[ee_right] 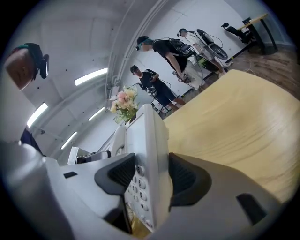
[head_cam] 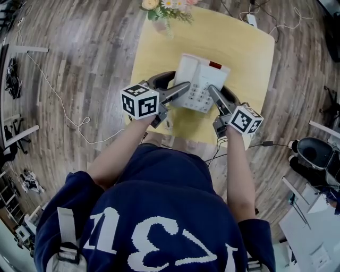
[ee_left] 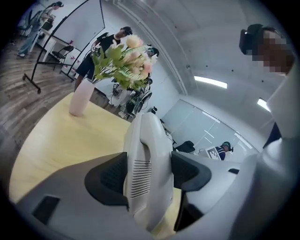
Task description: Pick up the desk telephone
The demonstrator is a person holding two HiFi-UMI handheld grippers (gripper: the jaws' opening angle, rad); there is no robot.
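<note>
Task object: the white plastic desk telephone [head_cam: 201, 79] with grey keypad buttons is over the near half of the table, bridged between my two grippers. I hold it by its left and right edges.
Left gripper: my left gripper [head_cam: 179, 85] has its dark ribbed pads closed on the telephone's left side. In the left gripper view the handset end with the slotted speaker grille [ee_left: 140, 180] fills the gap, with a pad touching it on each side.
Right gripper: my right gripper [head_cam: 220, 91] is clamped on the telephone's right edge. In the right gripper view the keypad face [ee_right: 138, 185] lies against one pad and the back of the casing against the other. The jaws stand wide because the body between them is thick.
Height: in the left gripper view the table surface shows under the telephone's lower end. It looks raised, but I cannot tell how clear of the top it is.
Surface: the pale yellow wooden table [head_cam: 247, 50] stands on a grey-brown plank floor [head_cam: 79, 58].
Other item: a pale pink vase of pink and cream flowers [head_cam: 164, 13] stands at the table's far edge, well apart from the telephone.
Marker cubes: the black-and-white cube on the left gripper [head_cam: 140, 101] and the one on the right [head_cam: 246, 119] both sit near the table's near edge.
Floor: a thin white cable [head_cam: 58, 101] trails left of the table.
</note>
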